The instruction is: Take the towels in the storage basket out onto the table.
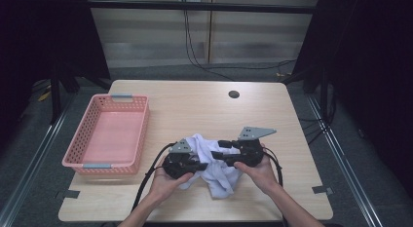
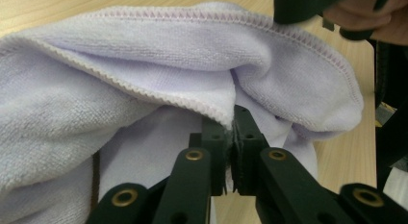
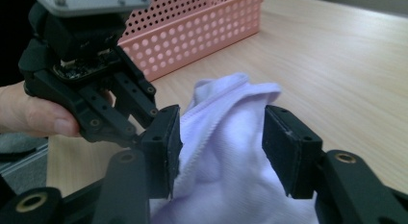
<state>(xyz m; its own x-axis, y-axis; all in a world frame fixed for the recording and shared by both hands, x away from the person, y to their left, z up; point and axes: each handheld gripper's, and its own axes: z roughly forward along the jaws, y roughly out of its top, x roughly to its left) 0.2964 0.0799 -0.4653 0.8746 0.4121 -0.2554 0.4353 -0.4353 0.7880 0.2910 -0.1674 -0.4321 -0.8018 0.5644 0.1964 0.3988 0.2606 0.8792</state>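
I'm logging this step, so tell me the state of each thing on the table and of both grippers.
Towel: crumpled, lifted in the middle, partly resting on the table.
Left gripper: shut on the towel's hem.
Right gripper: open, jaws either side of a towel fold.
Pink basket: upright, empty, left of the towel.
Table: bare wood around them.

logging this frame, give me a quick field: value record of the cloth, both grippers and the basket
cloth: pale lilac towel, bunched on the table near the front edge
left gripper: jaws shut on a hemmed fold of the towel
right gripper: jaws open, towel between them, not clamped
basket: pink, perforated, left of the towel, nothing in it
hands: one on each gripper
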